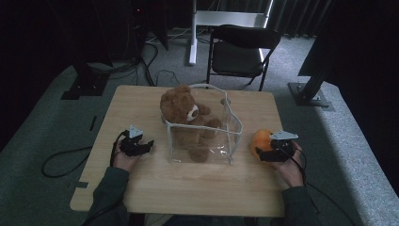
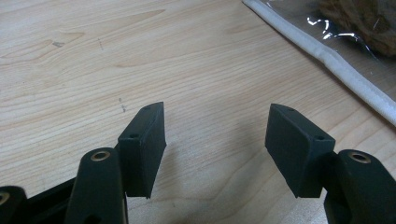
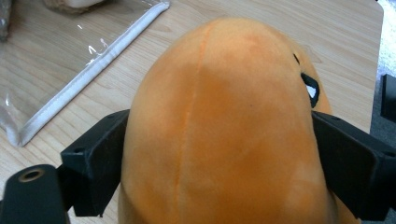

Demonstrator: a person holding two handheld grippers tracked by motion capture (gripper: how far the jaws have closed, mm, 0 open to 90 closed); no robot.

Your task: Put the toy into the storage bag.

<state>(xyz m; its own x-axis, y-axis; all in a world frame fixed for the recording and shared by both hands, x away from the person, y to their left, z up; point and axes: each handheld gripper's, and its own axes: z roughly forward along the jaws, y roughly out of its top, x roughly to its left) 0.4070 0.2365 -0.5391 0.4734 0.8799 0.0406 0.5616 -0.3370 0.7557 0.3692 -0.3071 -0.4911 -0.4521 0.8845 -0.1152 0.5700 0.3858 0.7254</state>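
Note:
A brown teddy bear (image 1: 181, 107) sits inside a clear plastic bag (image 1: 233, 134) with white trim, in the middle of the wooden table (image 1: 188, 183). My left gripper (image 1: 145, 145) rests to the bag's left. Its jaws stand open over bare wood in the left gripper view (image 2: 215, 121), with the bag's white edge (image 2: 345, 70) at the upper right. To the right of the bag, my right gripper (image 1: 264, 151) is shut on an orange plush toy (image 1: 261, 140). The plush (image 3: 219, 93) bulges between both pads (image 3: 98, 168), and the bag's trim (image 3: 93, 70) lies to its left.
A black folding chair (image 1: 240, 47) stands beyond the table's far edge. A black cable (image 1: 61, 162) loops on the grey floor at the left. Dark stand bases (image 1: 310, 96) sit near the table's far corners. Bare wood lies in front of the bag.

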